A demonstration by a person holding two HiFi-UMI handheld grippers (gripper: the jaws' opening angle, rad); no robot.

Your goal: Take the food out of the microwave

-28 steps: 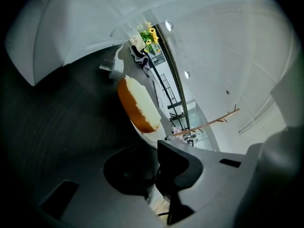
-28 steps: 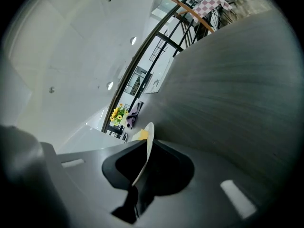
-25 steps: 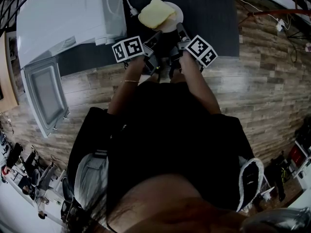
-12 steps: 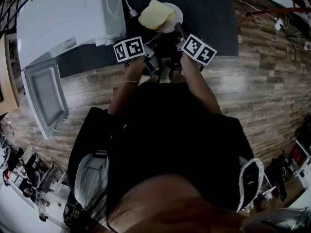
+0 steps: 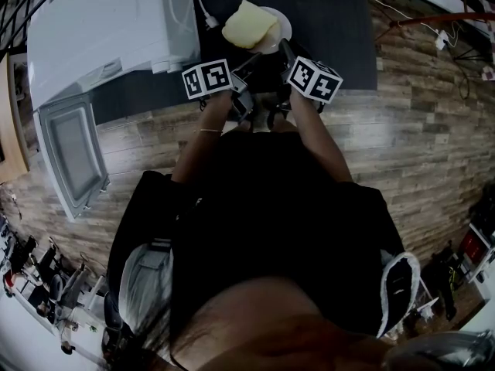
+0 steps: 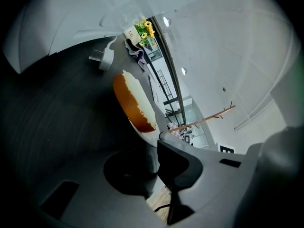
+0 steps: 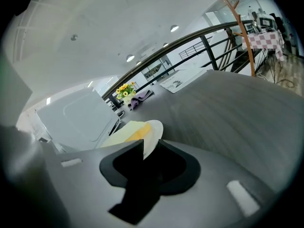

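Observation:
A white plate (image 5: 281, 24) with a yellow slab of food (image 5: 249, 23) rests on the dark table (image 5: 332, 29), to the right of the white microwave (image 5: 108, 29). My left gripper (image 5: 251, 59) is shut on the plate's near rim. In the left gripper view the rim (image 6: 146, 136) runs down between the jaws of the left gripper (image 6: 154, 148), with the food (image 6: 135, 103) beyond. My right gripper (image 5: 285, 49) is at the same rim a little to the right. Its jaws are opening, and the plate edge (image 7: 153, 137) stands loose between them at the right gripper (image 7: 149, 153).
The microwave door (image 5: 69, 149) hangs open at the left, over the wooden floor (image 5: 418, 130). A white plug (image 6: 105, 58) and cord lie on the table beside the microwave. Sunflowers (image 7: 124, 88) and a cloth sit at the table's far end.
The right gripper's marker cube has rolled and shifted slightly left at the plate's rim. The left gripper and the plate have stayed where they were.

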